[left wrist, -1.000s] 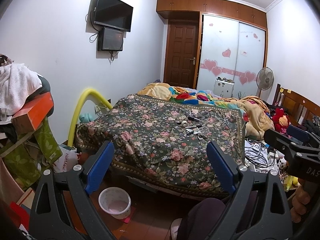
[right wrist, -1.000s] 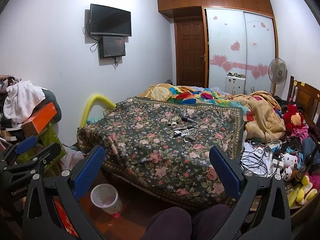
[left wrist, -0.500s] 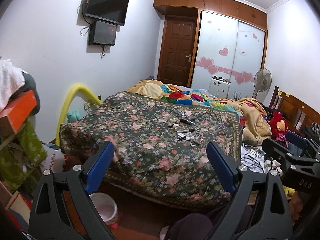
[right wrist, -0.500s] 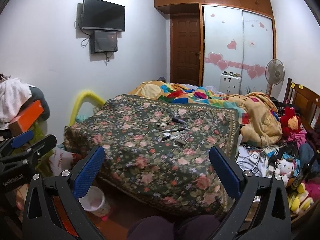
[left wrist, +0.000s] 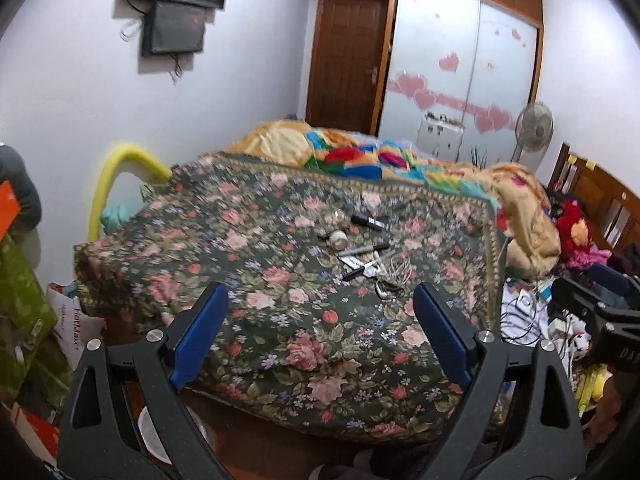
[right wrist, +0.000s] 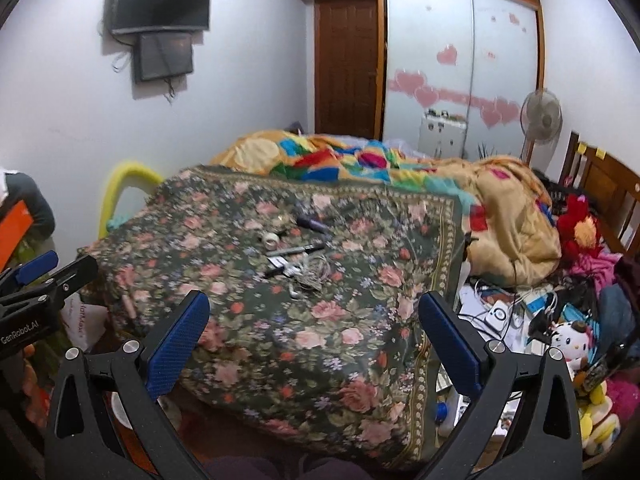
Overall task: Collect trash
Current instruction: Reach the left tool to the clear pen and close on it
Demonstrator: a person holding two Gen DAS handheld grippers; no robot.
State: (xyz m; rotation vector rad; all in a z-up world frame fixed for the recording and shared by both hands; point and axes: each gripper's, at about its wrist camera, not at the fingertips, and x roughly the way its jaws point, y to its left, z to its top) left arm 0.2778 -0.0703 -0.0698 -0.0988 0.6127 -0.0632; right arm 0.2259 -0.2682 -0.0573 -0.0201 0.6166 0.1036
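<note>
A small pile of loose items (left wrist: pixel 362 250) lies on the dark floral blanket (left wrist: pixel 280 280) on the bed: a tape roll (left wrist: pixel 338 239), black markers (left wrist: pixel 366 248), a tangle of white cord (left wrist: pixel 394 274). The pile also shows in the right wrist view (right wrist: pixel 296 258). A white waste bin (left wrist: pixel 160 436) stands on the floor at the bed's near left corner, partly hidden by my left gripper's arm. My left gripper (left wrist: pixel 320 336) is open and empty, held short of the pile. My right gripper (right wrist: pixel 314 338) is open and empty too, over the bed's near edge.
A colourful quilt (left wrist: pixel 360 156) and an orange duvet (right wrist: pixel 508 200) are bunched at the far side. Cables, boxes and stuffed toys (right wrist: pixel 572 336) crowd the floor on the right. Bags and boxes (left wrist: pixel 24 312) stack on the left. A fan (right wrist: pixel 540 116), a wardrobe and a door stand behind.
Both grippers have moved forward and up toward the bed. The bed and the pile look larger and closer. The bin has slid down and left, out of most of the view.
</note>
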